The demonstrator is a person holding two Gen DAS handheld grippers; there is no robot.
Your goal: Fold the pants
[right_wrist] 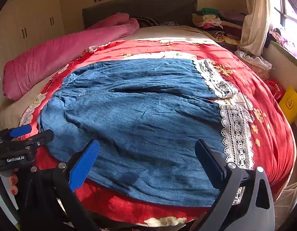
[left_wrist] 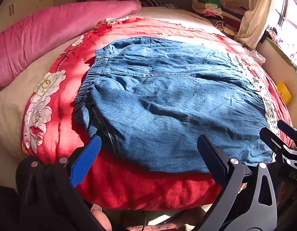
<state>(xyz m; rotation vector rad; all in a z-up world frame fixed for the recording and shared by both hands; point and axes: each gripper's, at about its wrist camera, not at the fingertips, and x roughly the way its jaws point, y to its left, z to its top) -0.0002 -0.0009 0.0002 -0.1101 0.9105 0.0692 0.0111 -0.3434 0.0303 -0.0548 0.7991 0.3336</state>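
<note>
Blue denim pants (left_wrist: 167, 100) with white lace hems (right_wrist: 235, 134) lie spread flat on a red floral bedspread (left_wrist: 58, 127). The elastic waistband (left_wrist: 90, 80) is at the left and the hems at the right. My left gripper (left_wrist: 148, 154) hovers open over the near edge of the pants at the waist end, with nothing between its fingers. Over the near edge toward the hem end, my right gripper (right_wrist: 147, 159) is also open and holds nothing. Each gripper shows at the edge of the other's view: the right gripper (left_wrist: 283, 140) and the left gripper (right_wrist: 23, 134).
A rolled pink quilt (right_wrist: 58, 57) lies along the bed's left side. Folded clothes (right_wrist: 208, 19) are stacked by the dark headboard (right_wrist: 140, 7). A cream curtain (right_wrist: 254, 19) and window are at the right, with a yellow box (right_wrist: 290, 104) beside the bed and wardrobes (right_wrist: 33, 19) at the left.
</note>
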